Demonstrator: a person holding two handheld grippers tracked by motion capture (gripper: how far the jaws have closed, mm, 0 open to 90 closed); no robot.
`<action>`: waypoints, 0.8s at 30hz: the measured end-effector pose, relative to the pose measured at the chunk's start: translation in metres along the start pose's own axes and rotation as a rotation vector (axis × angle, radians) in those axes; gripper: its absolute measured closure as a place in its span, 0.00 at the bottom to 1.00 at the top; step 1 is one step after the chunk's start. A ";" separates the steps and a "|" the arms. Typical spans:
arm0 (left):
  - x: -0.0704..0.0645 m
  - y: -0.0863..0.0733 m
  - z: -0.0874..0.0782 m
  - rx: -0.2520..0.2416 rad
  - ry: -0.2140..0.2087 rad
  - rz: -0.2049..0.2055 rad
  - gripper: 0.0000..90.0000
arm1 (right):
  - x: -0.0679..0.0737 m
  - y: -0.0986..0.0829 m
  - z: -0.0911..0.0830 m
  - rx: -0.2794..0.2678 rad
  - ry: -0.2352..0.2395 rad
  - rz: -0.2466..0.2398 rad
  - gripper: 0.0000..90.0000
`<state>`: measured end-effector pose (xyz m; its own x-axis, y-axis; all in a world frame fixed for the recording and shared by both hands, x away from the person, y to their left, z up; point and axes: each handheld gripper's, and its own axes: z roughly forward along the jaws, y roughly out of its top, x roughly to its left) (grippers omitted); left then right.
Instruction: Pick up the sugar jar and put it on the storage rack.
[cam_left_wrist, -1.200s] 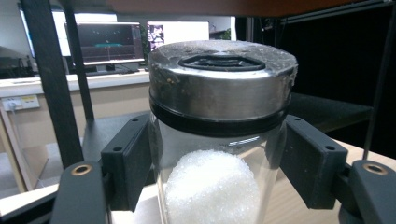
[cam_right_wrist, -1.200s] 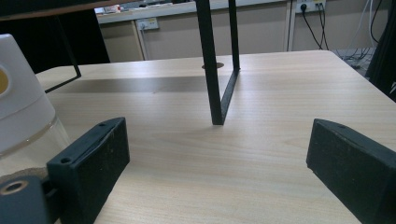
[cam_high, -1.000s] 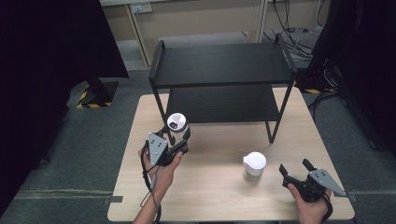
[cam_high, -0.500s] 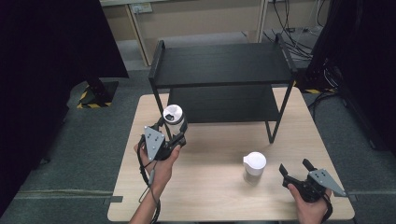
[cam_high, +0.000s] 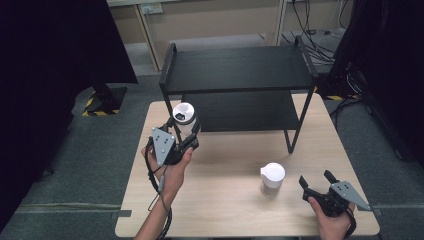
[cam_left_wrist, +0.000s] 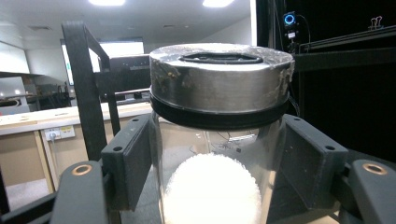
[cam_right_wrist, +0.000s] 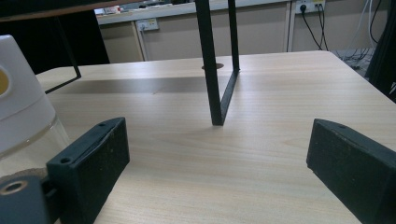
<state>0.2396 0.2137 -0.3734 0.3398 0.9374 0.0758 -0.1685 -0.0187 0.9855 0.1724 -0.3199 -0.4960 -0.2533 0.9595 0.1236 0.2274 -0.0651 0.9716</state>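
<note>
My left gripper is shut on a clear glass jar with a silver lid, held upright above the table's left side, near the shelf's left post. In the left gripper view the jar sits between both jaws, white fluffy stuff inside it. A second jar with a white lid stands on the table at the right. My right gripper rests open just right of it, low over the table. The right gripper view has that white-lidded jar at its left edge, outside the jaws.
A black two-level shelf stands on the back half of the wooden table. Its front right leg is ahead of my right gripper. Dark curtains hang at both sides, and cables lie on the floor at the back right.
My left gripper has lifted the silver-lidded jar off the table and carried it up and slightly toward the shelf. The right gripper and the white-lidded jar have stayed put.
</note>
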 end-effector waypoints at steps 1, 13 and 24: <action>0.000 0.001 0.000 -0.001 0.002 0.002 0.33 | 0.000 0.000 0.000 0.000 0.000 0.000 0.07; 0.003 0.014 0.004 -0.025 0.011 -0.011 0.33 | 0.000 0.000 0.000 0.000 0.000 0.000 0.07; 0.006 0.032 0.011 -0.050 0.018 -0.018 0.33 | 0.000 0.000 0.000 -0.002 0.000 -0.001 0.07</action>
<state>0.2461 0.2154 -0.3396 0.3266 0.9436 0.0548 -0.2082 0.0153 0.9780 0.1721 -0.3199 -0.4963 -0.2538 0.9594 0.1231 0.2255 -0.0651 0.9721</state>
